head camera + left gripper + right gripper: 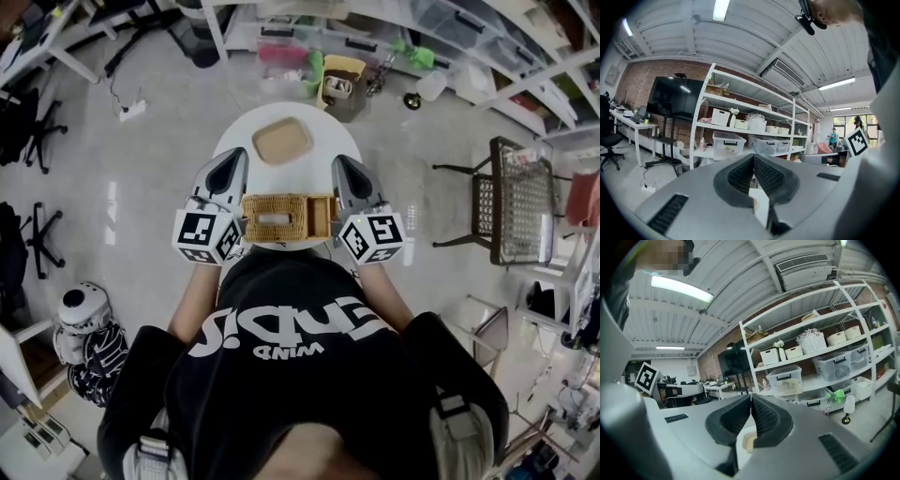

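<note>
In the head view a small round white table [328, 141] stands in front of the person. On it a tan square tray [282, 141] lies at the far side, and a woven wicker basket [286, 217] sits at the near edge. My left gripper [232, 161] hovers just left of the basket, jaws closed tip to tip with nothing between them [753, 157]. My right gripper [343, 166] hovers just right of the basket, likewise shut and empty [751, 397]. Both point away from the person, toward the shelves.
White shelving [441, 37] with plastic bins runs along the far wall, with pink, green and yellow containers [309, 70] on the floor behind the table. A dark wire-mesh chair [511, 202] stands to the right. Office chairs [28, 122] and a helmet [82, 309] are at the left.
</note>
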The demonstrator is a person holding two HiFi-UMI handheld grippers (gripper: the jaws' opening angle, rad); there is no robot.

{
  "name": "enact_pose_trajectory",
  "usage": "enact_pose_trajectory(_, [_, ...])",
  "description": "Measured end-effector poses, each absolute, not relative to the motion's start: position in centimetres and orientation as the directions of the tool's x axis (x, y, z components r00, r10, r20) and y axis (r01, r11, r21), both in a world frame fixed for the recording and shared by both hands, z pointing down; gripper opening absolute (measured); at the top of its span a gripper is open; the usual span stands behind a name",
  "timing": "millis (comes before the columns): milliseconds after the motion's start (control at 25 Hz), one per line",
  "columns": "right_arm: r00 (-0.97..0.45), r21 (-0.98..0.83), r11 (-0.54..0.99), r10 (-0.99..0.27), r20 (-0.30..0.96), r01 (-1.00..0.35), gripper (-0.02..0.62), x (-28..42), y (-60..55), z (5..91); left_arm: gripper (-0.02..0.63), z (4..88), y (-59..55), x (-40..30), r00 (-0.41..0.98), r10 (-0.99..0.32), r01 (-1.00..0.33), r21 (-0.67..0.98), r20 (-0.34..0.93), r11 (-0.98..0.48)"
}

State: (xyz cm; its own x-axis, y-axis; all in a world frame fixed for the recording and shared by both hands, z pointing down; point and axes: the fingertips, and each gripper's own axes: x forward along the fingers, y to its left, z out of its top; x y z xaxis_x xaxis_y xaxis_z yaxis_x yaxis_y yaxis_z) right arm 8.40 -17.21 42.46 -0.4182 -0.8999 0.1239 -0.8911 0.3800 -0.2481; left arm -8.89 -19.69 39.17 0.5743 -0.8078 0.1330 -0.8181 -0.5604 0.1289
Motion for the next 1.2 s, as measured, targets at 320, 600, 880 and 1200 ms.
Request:
enact_pose_trajectory(320, [-0.453,-0.284,0.406,-0.883,0.124,-0.869,0.160,8.3,-18.5,42.6,0.000,39.8,-20.5,-8.3,0.585,-0.798,-0.810,0.142,0.144,-0.568])
enact_pose_trajectory(600, [-0.496,-0.342,0.426,-0.855,0.151,-0.838,0.310,7.8,-20.2,44.3,0.000,40.4,-21.3,-8.5,0.575,-0.803,-0.817,0.149,0.155,-0.557])
enact_pose_trajectory(880, [-0.514,-0.349,0.423,-0.826,0.230,-0.836,0.310,7.3,-23.4,48.6,0.000,41.1,-22.2,-8.6,0.575,-0.800,-0.818,0.149,0.171,-0.556])
enact_pose_trajectory(1200, [-0.517,-0.384,0.381,-0.774,0.366,-0.841,0.308,7.0,-27.2,56.4,0.000,42.4,-23.4,-8.5,0.575,-0.794,-0.818,0.163,0.198,-0.552])
